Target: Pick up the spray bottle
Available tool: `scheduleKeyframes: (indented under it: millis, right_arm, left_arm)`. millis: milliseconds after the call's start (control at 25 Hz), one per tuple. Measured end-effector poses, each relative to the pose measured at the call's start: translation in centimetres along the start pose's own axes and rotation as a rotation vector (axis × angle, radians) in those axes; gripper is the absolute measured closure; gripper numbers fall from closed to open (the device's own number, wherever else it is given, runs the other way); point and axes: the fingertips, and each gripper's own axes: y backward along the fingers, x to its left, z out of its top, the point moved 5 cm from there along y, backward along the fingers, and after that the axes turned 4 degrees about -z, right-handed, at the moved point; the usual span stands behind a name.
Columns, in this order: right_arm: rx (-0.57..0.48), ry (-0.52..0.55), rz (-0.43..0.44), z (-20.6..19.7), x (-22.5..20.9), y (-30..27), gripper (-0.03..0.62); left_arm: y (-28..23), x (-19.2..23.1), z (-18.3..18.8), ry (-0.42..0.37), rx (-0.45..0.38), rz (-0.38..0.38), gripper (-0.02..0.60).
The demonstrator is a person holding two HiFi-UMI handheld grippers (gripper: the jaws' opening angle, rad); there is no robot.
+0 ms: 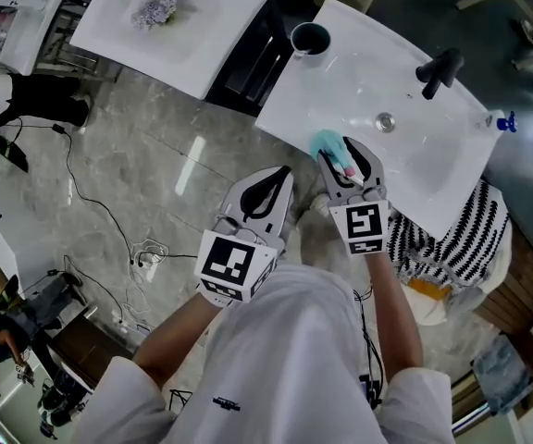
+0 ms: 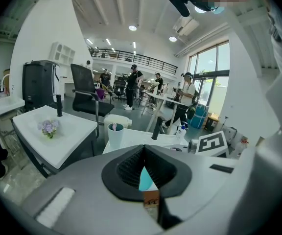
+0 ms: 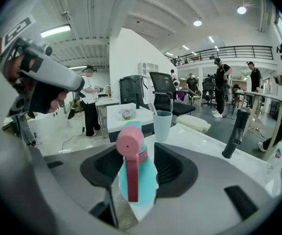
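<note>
Teal spray bottle (image 1: 328,144) (image 3: 147,182) with a pink nozzle sits clamped between the right gripper (image 1: 350,168) (image 3: 138,166) jaws, nozzle and trigger facing the gripper camera. It is at the near edge of the white sink top (image 1: 415,169), on the cup side; I cannot tell whether it rests on the top or is lifted. Left gripper (image 1: 279,179) (image 2: 142,156) is beside the right one, off the sink edge over the grey floor, jaws together, tips touching, nothing gripped. Black faucet (image 1: 439,70) and drain (image 1: 385,121) lie beyond the bottle. Teal cup (image 1: 309,38) stands at the far corner.
</note>
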Motion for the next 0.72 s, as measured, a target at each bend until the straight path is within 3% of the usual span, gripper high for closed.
scheduleKeyframes:
  millis: [120,720]
  right_arm:
    - [-0.004,-0.015,0.000,0.0,0.0,-0.1,0.464]
    - [0.008,-0.031,-0.023,0.0,0.5,1.5,0.474]
  left_arm:
    - [0.3,-0.1,-0.1,0.001,0.000,0.000,0.578]
    - [1.9,-0.9,0.0,-0.020,-0.013,-0.019,0.578]
